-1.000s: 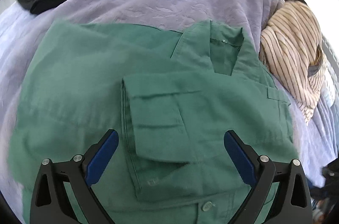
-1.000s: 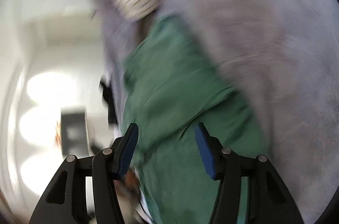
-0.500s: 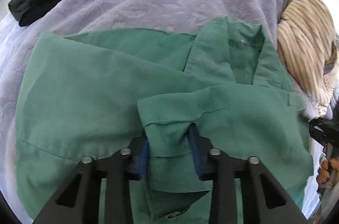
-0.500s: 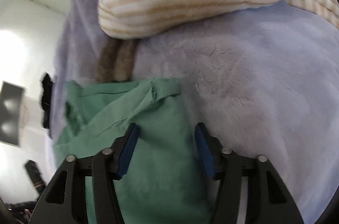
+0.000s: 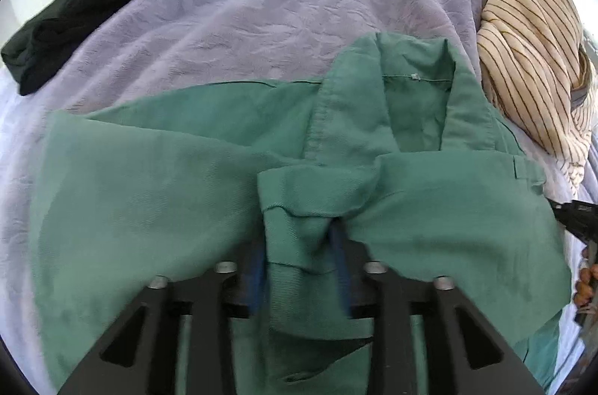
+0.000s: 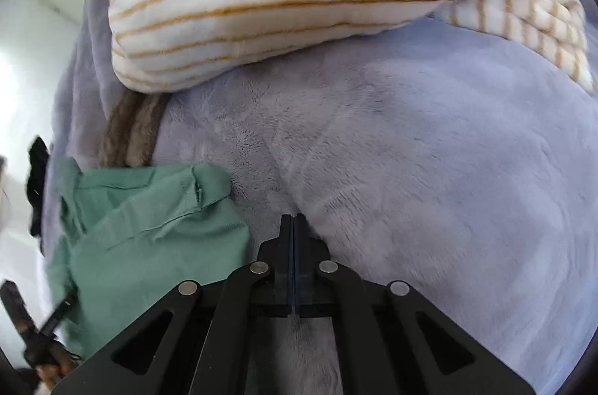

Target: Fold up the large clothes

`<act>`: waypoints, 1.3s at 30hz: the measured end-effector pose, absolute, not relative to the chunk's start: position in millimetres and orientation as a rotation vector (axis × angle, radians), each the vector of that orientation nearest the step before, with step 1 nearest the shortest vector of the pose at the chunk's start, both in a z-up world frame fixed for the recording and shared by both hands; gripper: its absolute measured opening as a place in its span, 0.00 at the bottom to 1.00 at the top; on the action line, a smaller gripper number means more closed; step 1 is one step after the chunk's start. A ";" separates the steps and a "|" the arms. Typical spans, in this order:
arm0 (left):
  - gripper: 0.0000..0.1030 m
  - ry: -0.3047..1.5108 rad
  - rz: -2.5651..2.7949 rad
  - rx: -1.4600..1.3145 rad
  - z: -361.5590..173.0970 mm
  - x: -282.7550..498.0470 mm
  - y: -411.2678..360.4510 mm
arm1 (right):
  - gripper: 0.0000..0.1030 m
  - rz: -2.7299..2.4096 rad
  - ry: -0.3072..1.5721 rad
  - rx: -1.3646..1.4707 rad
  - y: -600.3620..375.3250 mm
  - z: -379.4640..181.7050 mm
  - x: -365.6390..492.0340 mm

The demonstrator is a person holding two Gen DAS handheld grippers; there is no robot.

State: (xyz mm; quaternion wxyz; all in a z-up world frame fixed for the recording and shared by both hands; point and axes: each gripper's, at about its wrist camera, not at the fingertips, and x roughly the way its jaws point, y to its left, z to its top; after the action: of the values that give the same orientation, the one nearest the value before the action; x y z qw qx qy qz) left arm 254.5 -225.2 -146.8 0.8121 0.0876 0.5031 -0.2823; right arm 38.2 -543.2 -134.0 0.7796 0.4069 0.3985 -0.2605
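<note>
Change: since a second ago the left gripper (image 5: 299, 268) has closed from wide open onto a fold of the shirt (image 5: 149, 193); the right gripper (image 6: 294, 268) has shut and swung off the shirt (image 6: 149, 238) onto the blanket (image 6: 429, 170).
Left jaws: clenched on a bunched fold at the near middle of the shirt, cloth pinched between the blue pads.
Right jaws: pressed together, holding nothing that shows, tips on the blanket with the shirt's edge just to their left.
Shirt: lies on the blanket (image 5: 261, 2), collar far, one side already turned over the front.
Progress: early, by my reading; one side seems folded in, the left side is still spread flat, and the lengthwise fold is not done.
Nearby: black garment (image 5: 74, 10) far left, striped cloth (image 5: 530, 58) far right, touching the shirt.
</note>
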 end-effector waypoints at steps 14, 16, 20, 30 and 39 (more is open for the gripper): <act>0.72 1.139 -0.585 0.165 -137.0 228.1 -192.7 | 0.59 -0.378 0.759 1.167 -452.2 -98.0 -65.2; 0.72 1.136 -0.585 0.140 -136.9 225.7 -193.2 | 0.56 -0.320 0.778 1.257 -445.1 -112.7 -68.5; 0.72 1.148 -0.573 0.122 -139.6 227.1 -193.2 | 0.54 -0.342 0.722 1.384 -446.6 -141.6 -64.3; 0.72 1.100 -0.537 0.253 -151.1 216.7 -189.6 | 0.03 -0.455 0.740 1.397 -439.1 -164.5 -83.0; 0.72 1.067 -0.551 0.224 -123.1 225.9 -180.5 | 0.09 -0.394 0.759 1.219 -428.8 -117.7 -92.7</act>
State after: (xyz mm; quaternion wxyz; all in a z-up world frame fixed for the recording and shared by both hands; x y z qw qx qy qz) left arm 225.9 -180.5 -123.1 0.8193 0.1053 0.5008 -0.2587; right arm -92.7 -428.8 -117.7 0.7352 0.5548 0.3456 -0.1794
